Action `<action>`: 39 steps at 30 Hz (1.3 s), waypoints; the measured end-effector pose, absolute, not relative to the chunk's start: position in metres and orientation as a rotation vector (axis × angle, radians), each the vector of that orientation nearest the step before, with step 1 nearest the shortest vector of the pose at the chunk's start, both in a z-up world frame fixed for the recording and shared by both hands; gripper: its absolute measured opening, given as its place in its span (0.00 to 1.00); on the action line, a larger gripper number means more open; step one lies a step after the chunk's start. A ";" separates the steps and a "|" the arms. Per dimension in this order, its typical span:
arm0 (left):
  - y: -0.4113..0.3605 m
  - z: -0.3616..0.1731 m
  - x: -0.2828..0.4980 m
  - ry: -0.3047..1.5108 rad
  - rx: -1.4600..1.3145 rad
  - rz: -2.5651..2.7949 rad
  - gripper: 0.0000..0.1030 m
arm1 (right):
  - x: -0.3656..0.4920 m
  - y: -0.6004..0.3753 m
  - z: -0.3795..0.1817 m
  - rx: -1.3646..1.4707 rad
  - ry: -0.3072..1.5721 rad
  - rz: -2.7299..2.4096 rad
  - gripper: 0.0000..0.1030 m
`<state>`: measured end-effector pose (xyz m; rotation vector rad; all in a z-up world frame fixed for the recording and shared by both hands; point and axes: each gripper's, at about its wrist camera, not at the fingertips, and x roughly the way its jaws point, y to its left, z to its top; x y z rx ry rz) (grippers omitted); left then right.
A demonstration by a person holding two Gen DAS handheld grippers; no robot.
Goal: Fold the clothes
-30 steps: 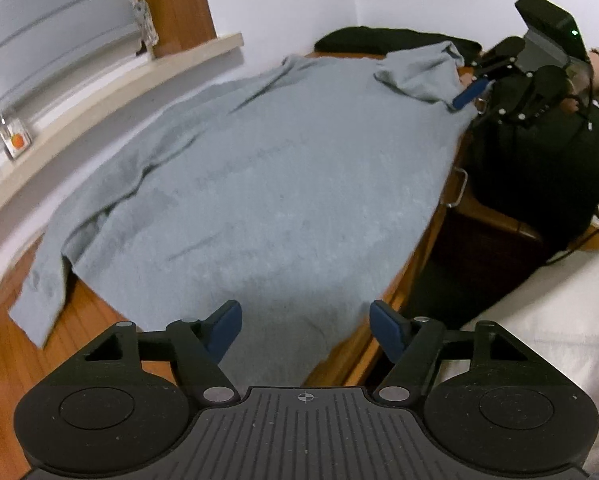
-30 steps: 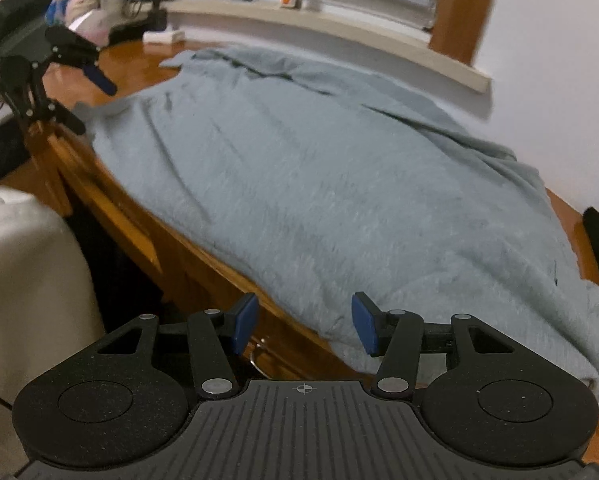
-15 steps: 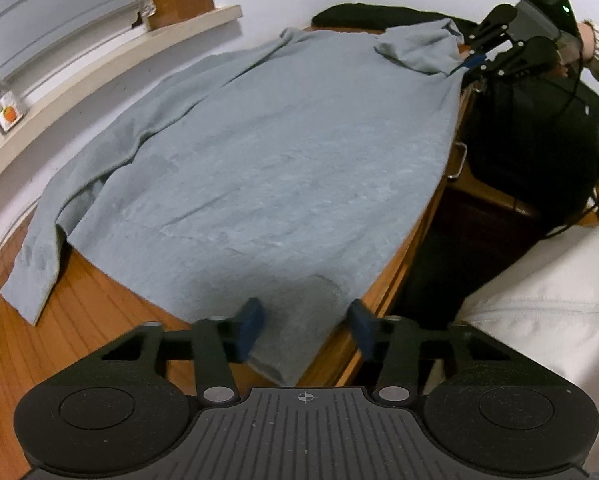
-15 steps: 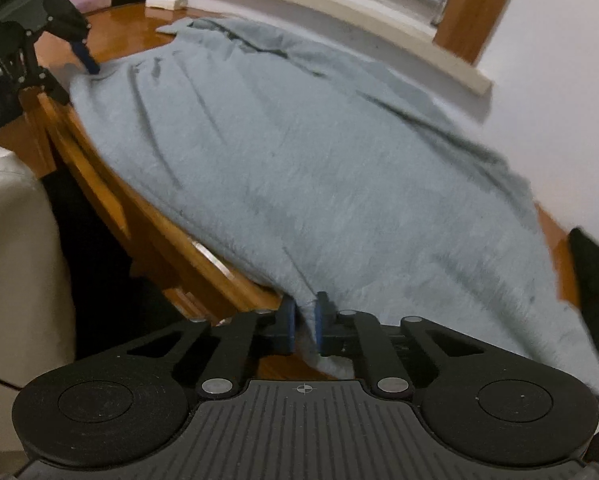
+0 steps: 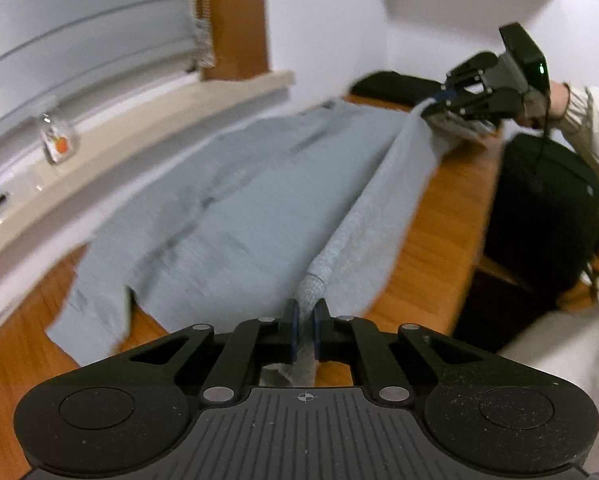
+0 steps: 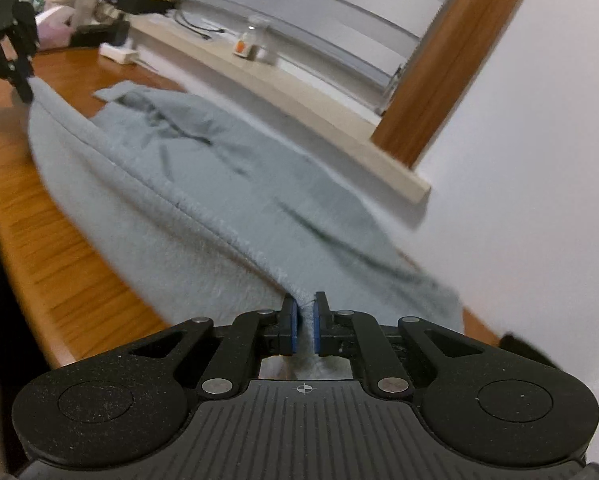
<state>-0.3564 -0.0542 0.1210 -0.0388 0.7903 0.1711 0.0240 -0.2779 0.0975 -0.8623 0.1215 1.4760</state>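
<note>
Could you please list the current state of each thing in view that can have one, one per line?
Grey sweater: near edge lifted taut between both grippers, the rest lying on the wooden desk.
Left hand-held gripper: shut on the sweater's edge.
Right hand-held gripper: shut on the sweater's edge.
Window blind: lowered.
Small jar: upright on the windowsill.
Black bag: beside the desk.

Fuzzy grey cloth garment (image 5: 235, 216); glossy wooden table (image 5: 431, 240)
</note>
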 end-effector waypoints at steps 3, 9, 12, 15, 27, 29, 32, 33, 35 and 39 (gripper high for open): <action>-0.023 0.122 -0.337 0.804 -0.068 0.204 0.07 | 0.037 -0.239 0.093 -0.877 0.130 1.454 0.07; 0.022 0.095 -0.305 0.894 -0.134 0.316 0.34 | 0.051 -0.188 0.060 -0.911 0.213 1.409 0.14; 0.029 0.087 -0.305 0.885 -0.152 0.394 0.54 | 0.050 -0.187 0.048 -0.907 0.222 1.361 0.33; 0.030 0.088 -0.302 0.845 -0.138 0.452 0.66 | 0.054 -0.199 0.051 -0.846 0.241 1.368 0.42; -0.033 0.075 -0.165 0.707 -0.085 0.225 0.77 | 0.123 -0.308 0.098 -0.481 0.388 1.347 0.72; -0.040 0.066 -0.141 0.696 -0.083 0.186 0.77 | 0.138 -0.326 0.093 -0.479 0.406 1.271 0.72; -0.050 0.052 -0.107 0.679 -0.078 0.127 0.77 | 0.161 -0.352 0.083 -0.456 0.451 1.186 0.72; -0.054 0.048 -0.095 0.674 -0.077 0.107 0.77 | 0.167 -0.360 0.080 -0.451 0.465 1.161 0.72; -0.056 0.039 -0.082 0.669 -0.077 0.087 0.78 | 0.178 -0.374 0.070 -0.452 0.486 1.112 0.73; -0.049 0.020 -0.066 0.671 -0.119 0.059 0.78 | 0.197 -0.382 0.052 -0.414 0.545 1.056 0.77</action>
